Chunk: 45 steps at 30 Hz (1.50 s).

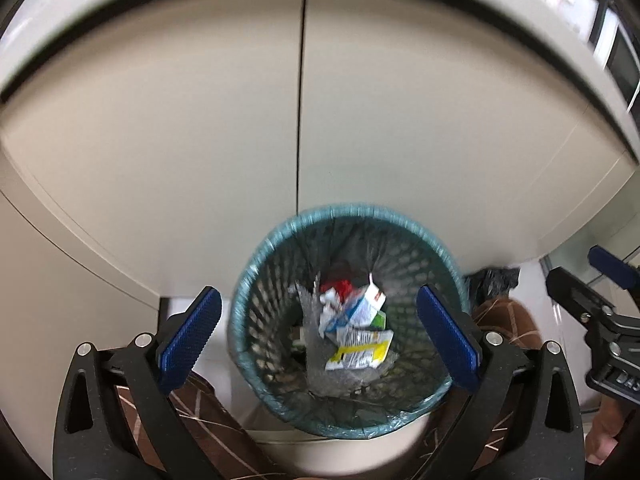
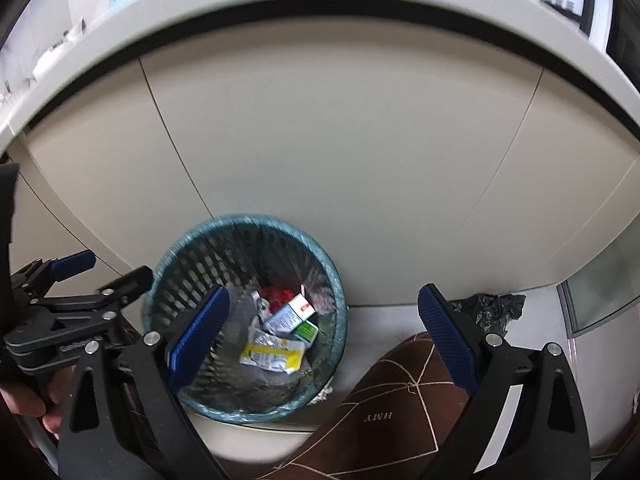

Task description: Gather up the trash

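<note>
Trash [image 1: 352, 332], perhaps six pieces, one bin [image 1: 276, 236]

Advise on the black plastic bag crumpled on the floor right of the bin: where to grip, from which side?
Take the black plastic bag by its raised crumpled top folds, coming from above with the right gripper, whose open jaws are empty. It is a limp heap against the cabinet base, so a side approach would likely just push it. The bin stands apart on its left.
</note>
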Each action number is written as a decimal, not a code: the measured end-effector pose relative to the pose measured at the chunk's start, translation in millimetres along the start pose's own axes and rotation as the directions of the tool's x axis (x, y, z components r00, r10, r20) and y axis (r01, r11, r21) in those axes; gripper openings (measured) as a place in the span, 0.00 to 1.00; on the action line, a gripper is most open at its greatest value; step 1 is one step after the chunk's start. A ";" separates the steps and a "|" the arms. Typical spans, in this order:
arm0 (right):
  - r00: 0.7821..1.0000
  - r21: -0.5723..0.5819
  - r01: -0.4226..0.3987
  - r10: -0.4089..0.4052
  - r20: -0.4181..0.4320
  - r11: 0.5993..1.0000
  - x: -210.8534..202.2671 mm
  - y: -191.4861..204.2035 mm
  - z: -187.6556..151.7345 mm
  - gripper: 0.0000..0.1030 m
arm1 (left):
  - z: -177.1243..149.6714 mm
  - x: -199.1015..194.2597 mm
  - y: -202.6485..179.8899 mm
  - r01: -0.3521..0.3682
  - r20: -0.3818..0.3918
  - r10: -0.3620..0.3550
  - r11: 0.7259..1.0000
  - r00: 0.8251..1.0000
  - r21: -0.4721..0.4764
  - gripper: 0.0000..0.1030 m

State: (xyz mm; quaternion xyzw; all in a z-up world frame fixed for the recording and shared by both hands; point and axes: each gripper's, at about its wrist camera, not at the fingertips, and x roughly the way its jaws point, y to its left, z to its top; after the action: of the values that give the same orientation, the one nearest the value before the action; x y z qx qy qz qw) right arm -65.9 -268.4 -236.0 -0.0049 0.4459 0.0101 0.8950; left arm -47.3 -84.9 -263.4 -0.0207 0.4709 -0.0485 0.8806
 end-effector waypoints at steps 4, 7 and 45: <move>0.999 -0.004 -0.001 0.002 0.052 1.000 -34.5 6.0 17.8 0.89 | 13.2 -44.0 4.2 -0.002 0.061 0.003 1.000 0.998 -0.013 0.94; 0.995 -0.005 0.013 -0.012 0.097 1.000 -58.7 9.7 29.9 0.90 | 22.9 -73.1 7.3 -0.018 0.095 0.019 1.000 0.995 -0.018 0.94; 0.969 0.017 0.022 -0.025 0.247 1.000 -189.3 39.1 42.8 0.93 | 23.3 -217.2 15.5 -0.042 0.266 0.045 0.999 0.963 -0.016 0.94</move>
State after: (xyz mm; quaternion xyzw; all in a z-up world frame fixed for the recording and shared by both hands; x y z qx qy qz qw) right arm -146.7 -231.1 -59.1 -0.0026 0.3310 -0.0031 0.9436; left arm -146.7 -46.8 -72.0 -0.0213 0.3489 -0.0233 0.9366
